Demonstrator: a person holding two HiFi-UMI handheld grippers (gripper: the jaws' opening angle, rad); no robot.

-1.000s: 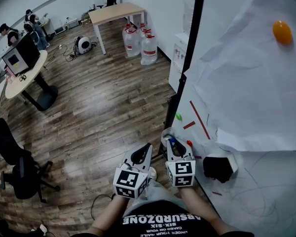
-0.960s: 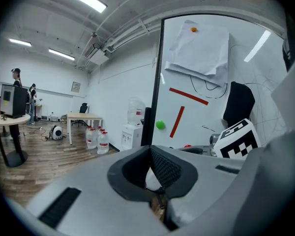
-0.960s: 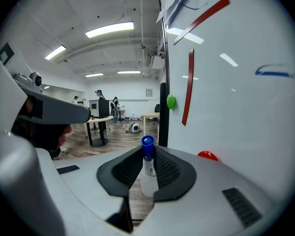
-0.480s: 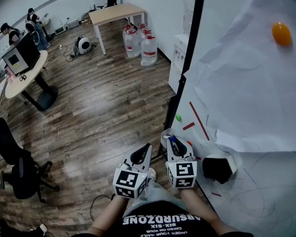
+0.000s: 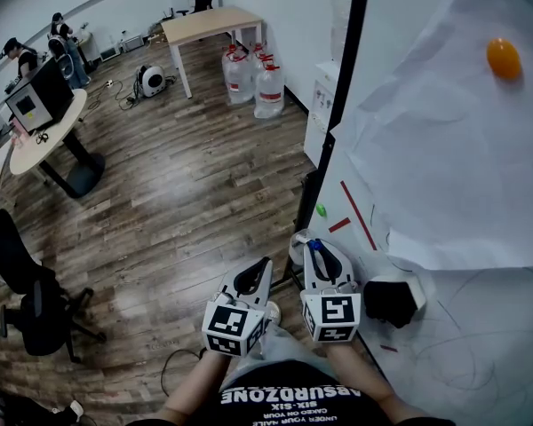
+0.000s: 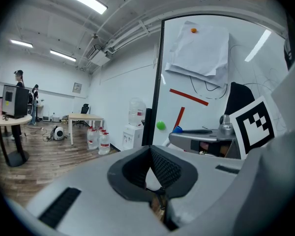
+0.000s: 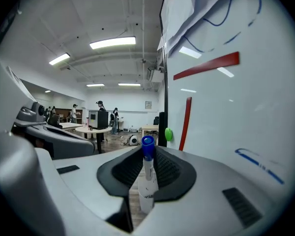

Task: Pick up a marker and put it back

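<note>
With the whiteboard (image 5: 480,362) close on its right, the right hand-held gripper (image 7: 147,150) gripped a blue-capped marker (image 7: 146,181) upright between its jaws, likely for carrying back, while the left hand-held gripper (image 6: 151,151) alongside was closed and empty.

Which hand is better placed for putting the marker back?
Right. The right tongs grip the blue-capped marker beside the whiteboard; the left tongs hold nothing and sit farther from it.
</note>
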